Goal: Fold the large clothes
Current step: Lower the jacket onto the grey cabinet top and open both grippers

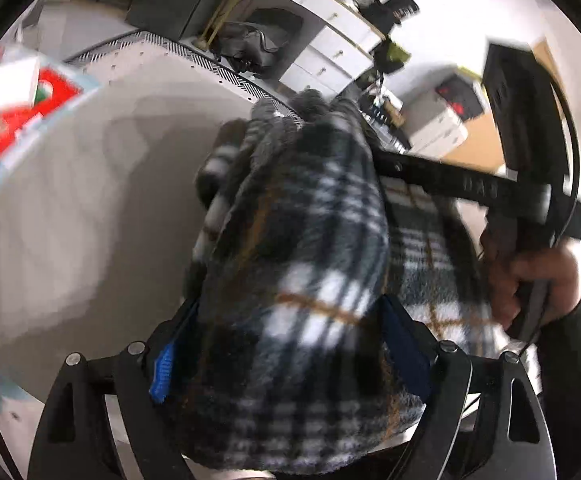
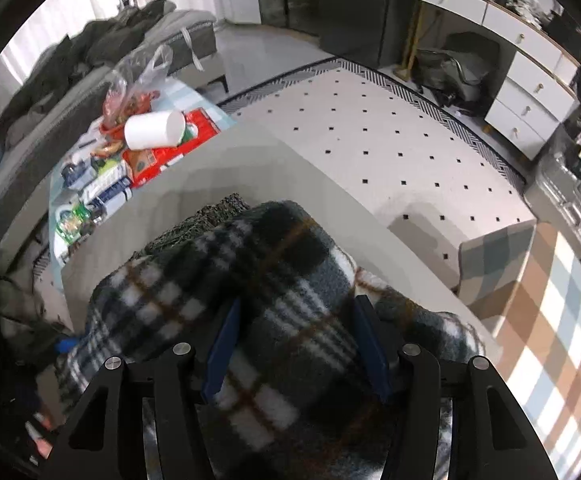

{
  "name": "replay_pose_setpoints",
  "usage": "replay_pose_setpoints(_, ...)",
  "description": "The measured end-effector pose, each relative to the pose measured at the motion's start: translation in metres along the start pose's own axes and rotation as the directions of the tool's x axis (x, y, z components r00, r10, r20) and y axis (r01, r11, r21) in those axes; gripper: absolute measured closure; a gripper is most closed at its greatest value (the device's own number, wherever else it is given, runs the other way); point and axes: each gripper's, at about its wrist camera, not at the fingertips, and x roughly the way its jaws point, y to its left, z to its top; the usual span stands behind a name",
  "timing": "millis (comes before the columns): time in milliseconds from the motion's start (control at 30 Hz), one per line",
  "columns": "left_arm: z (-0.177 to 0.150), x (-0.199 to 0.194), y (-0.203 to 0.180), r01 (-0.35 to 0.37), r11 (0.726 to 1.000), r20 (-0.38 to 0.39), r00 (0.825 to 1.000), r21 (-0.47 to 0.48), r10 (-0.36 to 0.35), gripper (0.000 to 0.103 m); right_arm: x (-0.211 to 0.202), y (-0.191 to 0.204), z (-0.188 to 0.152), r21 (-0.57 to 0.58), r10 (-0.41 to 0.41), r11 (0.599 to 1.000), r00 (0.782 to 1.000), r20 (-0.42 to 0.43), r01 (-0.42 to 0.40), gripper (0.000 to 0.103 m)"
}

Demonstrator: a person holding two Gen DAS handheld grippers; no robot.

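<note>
Grey tabletop (image 2: 290, 168) w/ plaid blanket (image 2: 290, 280), prob. between both tongs' pads

The plaid fleece garment (image 2: 274, 288) bulks up in the middle of the pale desk (image 2: 274, 160), filling the space between both grippers' fingers, with a darker folded knit (image 2: 214, 216) just behind it. Beyond and to the left of the pile the desk top lies bare. Past its far left edge, a white cup (image 2: 154, 130), red packets (image 2: 170, 152) and a plastic bag (image 2: 138, 84) crowd a lower table.
</note>
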Motion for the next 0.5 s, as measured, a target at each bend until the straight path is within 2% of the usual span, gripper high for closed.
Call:
replay_pose_setpoints(133, -0.008, -0.022, -0.033, -0.119, 0.989, 0.036, 0.993, 0.088, 0.116, 0.020, -0.018, 0.012, -0.016, -0.042, -0.038, 0.998, 0.995, 0.096, 0.042, 0.047)
replay_pose_setpoints(167, -0.011, -0.026, -0.038, -0.137, 0.985, 0.043, 0.990, 0.102, 0.133, 0.020, -0.027, 0.014, -0.020, -0.050, -0.038, 0.998, 0.991, 0.131, 0.044, 0.043)
replay_pose_setpoints(200, -0.013, -0.035, -0.046, -0.163, 0.980, 0.062, 0.986, 0.118, 0.156, 0.020, -0.033, 0.016, -0.024, -0.054, -0.031, 0.998, 0.988, 0.151, 0.039, 0.034)
replay_pose_setpoints(267, -0.018, -0.046, -0.055, -0.206, 0.968, 0.097, 0.976, 0.140, 0.194, 0.020, -0.057, 0.015, -0.036, -0.052, 0.025, 0.999, 0.977, 0.213, -0.014, 0.020)
replay_pose_setpoints(400, -0.032, -0.070, -0.079, -0.311, 0.932, 0.184, 0.943, 0.184, 0.278, 0.020, -0.104, 0.002, -0.068, -0.011, 0.090, 0.996, 0.944, 0.319, -0.092, 0.004)
replay_pose_setpoints(500, -0.046, -0.082, -0.099, -0.388, 0.901, 0.249, 0.908, 0.192, 0.338, 0.020, -0.122, -0.001, -0.091, -0.007, 0.100, 0.995, 0.937, 0.335, -0.104, 0.004)
